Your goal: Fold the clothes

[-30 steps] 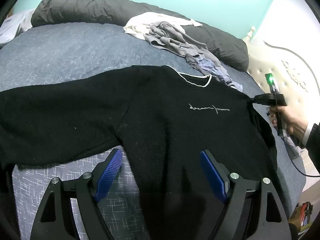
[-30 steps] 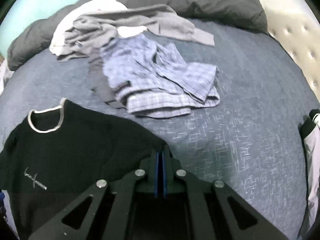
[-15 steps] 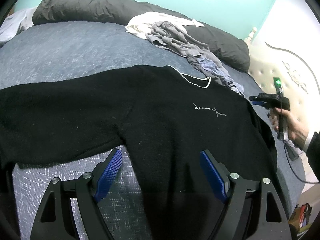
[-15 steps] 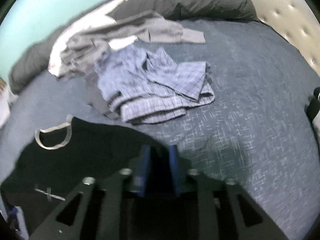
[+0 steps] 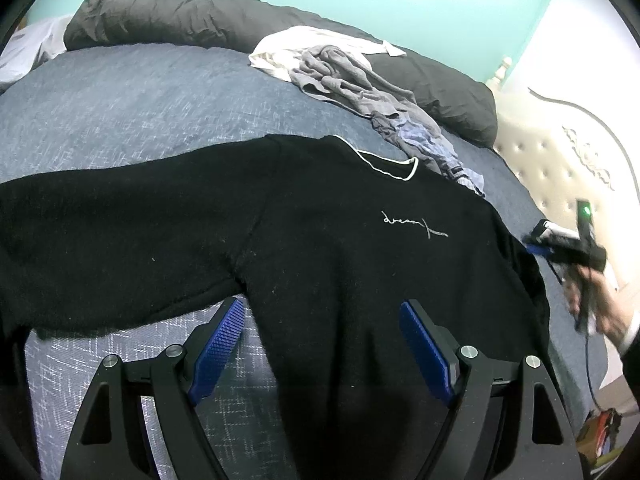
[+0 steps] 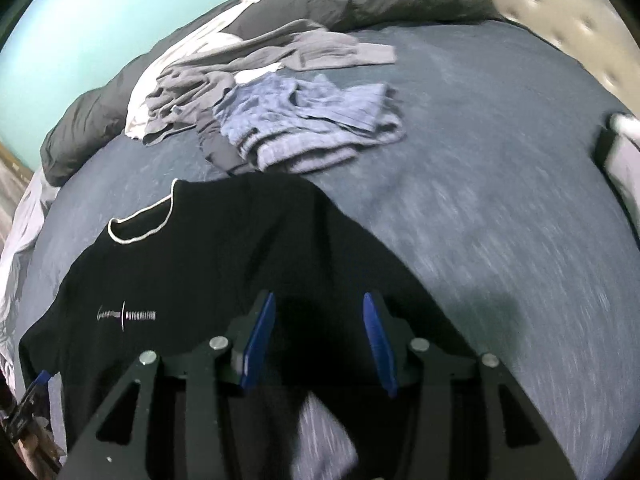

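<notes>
We see a bed (image 5: pixel 132 92) under a blue-grey cover, a dark duvet (image 5: pixel 192 12) bunched along its far edge. A black sweater (image 5: pixel 320 248) lies face up across the middle, one sleeve stretched flat out to the side. A heap of unfolded clothes (image 6: pixel 280 112) waits beyond its collar. Our left gripper (image 5: pixel 322 344) hangs spread wide above the hem, pinching nothing. Our right gripper (image 6: pixel 318 340) sits over the opposite shoulder, jaws opening, pads clear of the cloth. We judge the sweater is laid out and folding has barely begun; next, we should pinch a sleeve or side edge and carry it inward
</notes>
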Motion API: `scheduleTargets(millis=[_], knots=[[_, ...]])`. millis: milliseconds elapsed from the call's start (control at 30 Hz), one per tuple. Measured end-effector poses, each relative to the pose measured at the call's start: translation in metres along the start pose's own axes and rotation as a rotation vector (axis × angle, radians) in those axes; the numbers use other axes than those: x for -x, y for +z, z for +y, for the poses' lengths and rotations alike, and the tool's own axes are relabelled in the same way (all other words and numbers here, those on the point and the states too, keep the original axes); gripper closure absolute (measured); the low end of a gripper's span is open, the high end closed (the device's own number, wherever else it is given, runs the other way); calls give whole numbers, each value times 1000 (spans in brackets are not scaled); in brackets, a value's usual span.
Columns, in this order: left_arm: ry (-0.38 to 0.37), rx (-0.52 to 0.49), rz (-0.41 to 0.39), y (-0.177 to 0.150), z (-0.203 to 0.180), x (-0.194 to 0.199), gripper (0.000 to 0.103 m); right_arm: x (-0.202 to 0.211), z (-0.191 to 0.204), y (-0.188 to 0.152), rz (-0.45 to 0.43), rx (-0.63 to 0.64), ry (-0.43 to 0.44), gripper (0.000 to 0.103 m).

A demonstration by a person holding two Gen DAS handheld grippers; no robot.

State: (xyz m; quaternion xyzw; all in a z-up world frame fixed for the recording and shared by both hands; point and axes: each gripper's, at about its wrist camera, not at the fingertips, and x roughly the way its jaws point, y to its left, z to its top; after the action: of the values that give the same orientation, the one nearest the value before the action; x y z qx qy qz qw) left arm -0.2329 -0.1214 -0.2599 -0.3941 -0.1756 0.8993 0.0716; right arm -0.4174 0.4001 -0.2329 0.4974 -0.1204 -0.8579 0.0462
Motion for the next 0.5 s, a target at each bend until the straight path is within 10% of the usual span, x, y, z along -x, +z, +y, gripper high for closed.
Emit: scheduleTargets(millis=[500], knots=[[-28,-59,-15,-2,-29,12,20,21,1,-107,261,-67,-72,40]])
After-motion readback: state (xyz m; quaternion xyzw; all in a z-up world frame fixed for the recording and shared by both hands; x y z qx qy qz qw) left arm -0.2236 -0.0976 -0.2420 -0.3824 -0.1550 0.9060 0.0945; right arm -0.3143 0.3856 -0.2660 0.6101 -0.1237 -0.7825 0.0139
